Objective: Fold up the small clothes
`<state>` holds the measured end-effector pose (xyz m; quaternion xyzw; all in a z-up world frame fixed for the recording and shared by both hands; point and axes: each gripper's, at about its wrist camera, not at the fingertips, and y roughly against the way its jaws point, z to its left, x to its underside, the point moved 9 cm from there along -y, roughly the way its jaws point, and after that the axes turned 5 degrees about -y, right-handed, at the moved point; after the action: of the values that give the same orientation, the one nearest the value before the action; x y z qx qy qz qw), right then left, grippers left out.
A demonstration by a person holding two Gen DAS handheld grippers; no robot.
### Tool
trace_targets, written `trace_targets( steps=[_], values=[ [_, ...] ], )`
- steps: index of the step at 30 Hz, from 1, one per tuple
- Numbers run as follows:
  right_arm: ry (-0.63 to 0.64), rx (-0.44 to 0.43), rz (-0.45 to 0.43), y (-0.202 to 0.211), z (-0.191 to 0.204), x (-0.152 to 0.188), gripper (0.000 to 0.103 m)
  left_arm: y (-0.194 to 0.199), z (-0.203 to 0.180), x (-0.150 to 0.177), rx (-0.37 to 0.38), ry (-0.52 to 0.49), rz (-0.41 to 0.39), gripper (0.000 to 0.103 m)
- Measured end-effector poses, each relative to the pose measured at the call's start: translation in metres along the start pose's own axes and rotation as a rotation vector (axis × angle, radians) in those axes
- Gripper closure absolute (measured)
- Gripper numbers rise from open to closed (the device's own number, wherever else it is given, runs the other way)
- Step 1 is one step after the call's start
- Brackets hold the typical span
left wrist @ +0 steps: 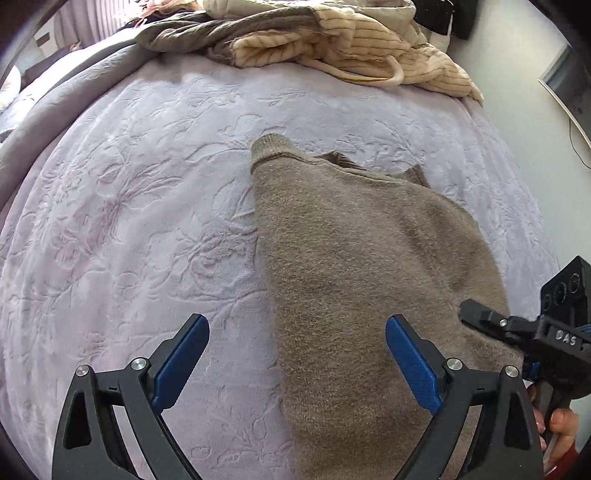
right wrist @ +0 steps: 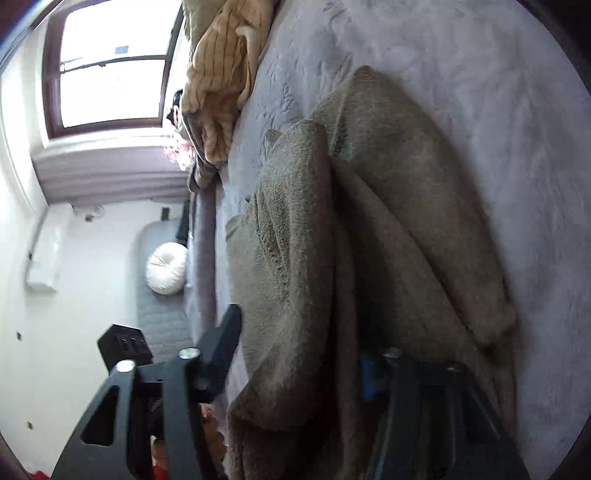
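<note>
A taupe knit sweater (left wrist: 351, 258) lies partly folded on the lilac embossed bedspread (left wrist: 129, 221). My left gripper (left wrist: 297, 354) is open and empty, hovering over the sweater's left edge. My right gripper (left wrist: 480, 314) reaches in at the sweater's right edge. In the right wrist view the sweater (right wrist: 295, 258) bunches up between the right gripper's (right wrist: 299, 354) fingers, which hold a fold of it raised off the bedspread (right wrist: 480, 92). One finger is largely hidden behind the fabric.
A heap of other clothes, cream striped (left wrist: 332, 40) and dark grey (left wrist: 207, 33), lies at the far end of the bed. The bed's right edge (left wrist: 517, 177) drops to the floor. A window (right wrist: 110, 66) and a white cushion (right wrist: 166, 269) show beyond.
</note>
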<state>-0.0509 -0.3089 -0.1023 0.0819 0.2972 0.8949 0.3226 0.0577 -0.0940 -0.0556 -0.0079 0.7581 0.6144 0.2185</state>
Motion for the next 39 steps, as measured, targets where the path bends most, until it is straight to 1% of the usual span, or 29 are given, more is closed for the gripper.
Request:
trace_targets(
  steps=[1,3,4,5,6,8,10,12,13,15,17,18,20,22,23,24,26,27,28,29,30,31,32,34,35,36,37,38,39],
  values=[
    [0.073,0.063,0.001,-0.001,0.009,-0.004,0.089,0.0,0.003,-0.001,-0.017,0.014,-0.009,0.007],
    [0.227,0.123,-0.02,0.003,0.035,-0.006,0.089,0.004,0.007,-0.007,-0.034,0.029,-0.04,0.007],
    [0.301,0.129,-0.042,0.01,0.051,-0.009,0.089,0.007,0.006,-0.011,-0.037,0.027,-0.06,0.007],
    [0.346,0.124,-0.057,0.01,0.064,-0.02,0.089,0.009,0.003,-0.015,-0.047,0.015,-0.082,0.007],
    [0.38,0.116,-0.069,0.015,0.074,-0.025,0.089,0.012,0.002,-0.02,-0.059,-0.002,-0.099,0.007],
    [0.412,0.116,-0.09,0.026,0.081,-0.034,0.089,0.009,-0.009,-0.024,-0.079,-0.047,-0.116,0.007],
    [0.396,0.134,-0.099,0.025,0.077,-0.051,0.089,0.0,-0.022,-0.025,-0.07,-0.078,-0.116,0.007],
    [0.364,0.16,-0.099,0.028,0.059,-0.056,0.089,-0.011,-0.032,-0.024,-0.081,-0.102,-0.111,0.007],
    [0.345,0.186,-0.095,0.027,0.043,-0.057,0.089,-0.017,-0.036,-0.023,-0.086,-0.115,-0.107,0.007],
    [0.277,0.206,-0.081,0.014,0.02,-0.061,0.089,-0.032,-0.042,-0.017,-0.093,-0.13,-0.083,0.005],
    [0.203,0.181,-0.084,0.001,0.002,-0.064,0.089,-0.04,-0.044,-0.013,-0.073,-0.122,-0.077,0.005],
    [0.174,0.163,-0.093,0.001,-0.004,-0.064,0.089,-0.043,-0.045,-0.014,-0.07,-0.115,-0.074,0.002],
    [0.157,0.151,-0.108,0.003,-0.007,-0.063,0.089,-0.044,-0.044,-0.014,-0.061,-0.112,-0.066,0.001],
    [0.164,0.186,-0.116,0.012,-0.012,-0.059,0.088,-0.043,-0.043,-0.016,-0.06,-0.127,-0.055,0.001],
    [0.165,0.227,-0.124,0.019,-0.015,-0.058,0.082,-0.039,-0.043,-0.018,-0.069,-0.14,-0.053,0.001],
    [0.164,0.266,-0.129,0.024,-0.018,-0.058,0.078,-0.034,-0.04,-0.022,-0.094,-0.155,-0.066,0.001],
    [0.157,0.323,-0.152,0.035,-0.02,-0.06,0.076,-0.019,-0.031,-0.033,-0.161,-0.172,-0.116,0.001],
    [0.165,0.369,-0.174,0.044,-0.02,-0.06,0.073,-0.013,-0.024,-0.039,-0.189,-0.169,-0.137,0.001],
    [0.175,0.392,-0.198,0.053,-0.016,-0.06,0.072,-0.009,-0.017,-0.045,-0.212,-0.155,-0.155,0.001],
    [0.185,0.395,-0.225,0.062,-0.011,-0.06,0.073,-0.005,-0.007,-0.053,-0.232,-0.126,-0.171,0.001],
    [0.201,0.377,-0.25,0.069,-0.003,-0.061,0.075,-0.003,0.003,-0.058,-0.246,-0.097,-0.18,0.001],
    [0.212,0.353,-0.264,0.075,0.003,-0.06,0.08,-0.004,0.013,-0.064,-0.257,-0.065,-0.178,0.001],
    [0.224,0.332,-0.277,0.076,0.012,-0.062,0.082,-0.007,0.021,-0.067,-0.266,-0.036,-0.166,0.001],
    [0.264,0.286,-0.264,0.067,0.031,-0.064,0.082,-0.018,0.029,-0.07,-0.253,0.005,-0.138,0.001],
    [0.285,0.283,-0.254,0.06,0.037,-0.064,0.082,-0.026,0.031,-0.07,-0.258,0.004,-0.123,0.001],
    [0.313,0.302,-0.237,0.05,0.041,-0.065,0.082,-0.035,0.031,-0.067,-0.279,-0.009,-0.112,0.001],
    [0.337,0.335,-0.211,0.039,0.041,-0.065,0.082,-0.043,0.033,-0.064,-0.308,-0.03,-0.101,0.001],
    [0.367,0.4,-0.18,0.025,0.035,-0.065,0.082,-0.051,0.035,-0.061,-0.329,-0.053,-0.093,0.001],
    [0.401,0.473,-0.153,0.013,0.025,-0.064,0.085,-0.055,0.037,-0.059,-0.34,-0.062,-0.096,0.001]
  ],
)
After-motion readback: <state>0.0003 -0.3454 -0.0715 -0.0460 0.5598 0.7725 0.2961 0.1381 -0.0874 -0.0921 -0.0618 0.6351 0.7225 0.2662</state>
